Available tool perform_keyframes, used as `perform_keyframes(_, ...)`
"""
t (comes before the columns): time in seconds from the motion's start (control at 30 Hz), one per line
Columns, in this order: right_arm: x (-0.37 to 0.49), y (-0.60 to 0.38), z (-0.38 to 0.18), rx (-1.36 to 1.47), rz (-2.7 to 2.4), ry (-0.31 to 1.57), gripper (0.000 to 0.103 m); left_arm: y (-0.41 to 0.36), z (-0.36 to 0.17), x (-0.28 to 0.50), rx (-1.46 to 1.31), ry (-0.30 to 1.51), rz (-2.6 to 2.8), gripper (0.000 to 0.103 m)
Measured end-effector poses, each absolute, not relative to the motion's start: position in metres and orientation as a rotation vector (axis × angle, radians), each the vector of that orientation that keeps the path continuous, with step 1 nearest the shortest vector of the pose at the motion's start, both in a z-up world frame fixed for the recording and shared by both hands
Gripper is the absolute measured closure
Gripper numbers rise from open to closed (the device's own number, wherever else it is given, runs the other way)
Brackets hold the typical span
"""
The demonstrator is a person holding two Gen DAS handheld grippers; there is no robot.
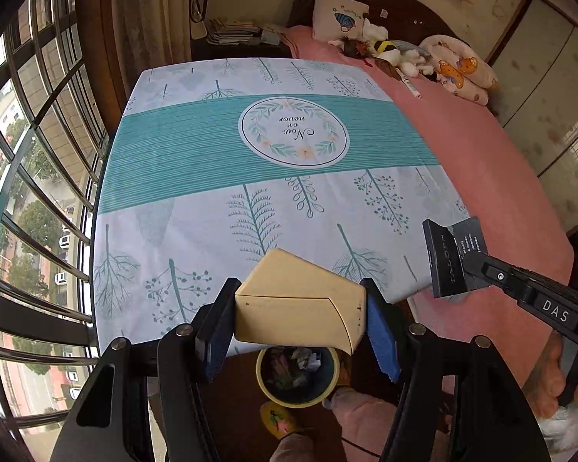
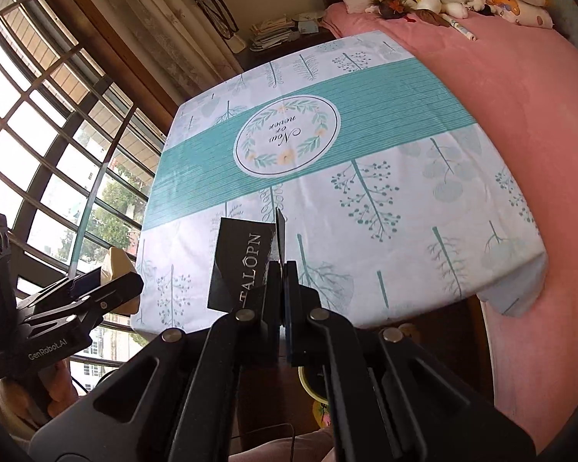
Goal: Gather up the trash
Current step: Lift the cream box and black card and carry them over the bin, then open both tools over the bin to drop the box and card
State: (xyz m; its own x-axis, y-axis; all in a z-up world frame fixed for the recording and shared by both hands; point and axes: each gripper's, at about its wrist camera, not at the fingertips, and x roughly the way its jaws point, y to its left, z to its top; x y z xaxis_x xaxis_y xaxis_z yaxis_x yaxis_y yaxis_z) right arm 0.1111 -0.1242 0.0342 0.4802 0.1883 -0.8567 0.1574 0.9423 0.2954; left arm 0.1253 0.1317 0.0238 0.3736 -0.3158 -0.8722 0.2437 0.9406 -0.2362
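My left gripper (image 1: 298,315) is shut on a cream cardboard box (image 1: 300,304) and holds it at the table's near edge, above a yellow-rimmed trash bin (image 1: 264,383) with crumpled waste inside. My right gripper (image 2: 283,269) is shut on a flattened black box (image 2: 239,265) printed "TALOPN", held in the air at the near edge of the table. The black box (image 1: 449,258) and right gripper (image 1: 478,269) show at the right of the left wrist view. The left gripper (image 2: 92,285) with the cream box (image 2: 117,265) shows at the left of the right wrist view.
The table (image 1: 250,192) wears a white and teal leaf-print cloth. A pink bed (image 1: 481,154) with a pillow and plush toys lies to the right. A barred window (image 1: 38,192) runs along the left. The bin's rim (image 2: 308,389) shows below the table.
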Motion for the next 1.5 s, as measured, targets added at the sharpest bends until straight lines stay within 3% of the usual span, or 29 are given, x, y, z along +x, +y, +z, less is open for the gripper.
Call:
perform_keyframes(0.3, 0.059, -0.106, 0.021, 0.304, 0.020, 1.154, 0.103, 0.134, -0.001, 0.070, -0.078, 1.172, -0.353, 0.041)
perform_keyframes(0.63, 0.012, -0.113, -0.031, 0.309, 0.055, 1.247, 0.103, 0.111, -0.052, 0.029, -0.118, 1.260, -0.296, 0.041)
perform_keyframes(1.1, -0.050, -0.148, -0.195, 0.335, 0.002, 1.361, 0.103, 0.044, -0.214, -0.014, -0.061, 1.352, -0.248, 0.041)
perform_keyframes(1.5, -0.044, -0.169, -0.362, 0.301, -0.029, 1.376, 0.103, 0.018, -0.376, 0.000, -0.028, 1.381, -0.201, 0.041)
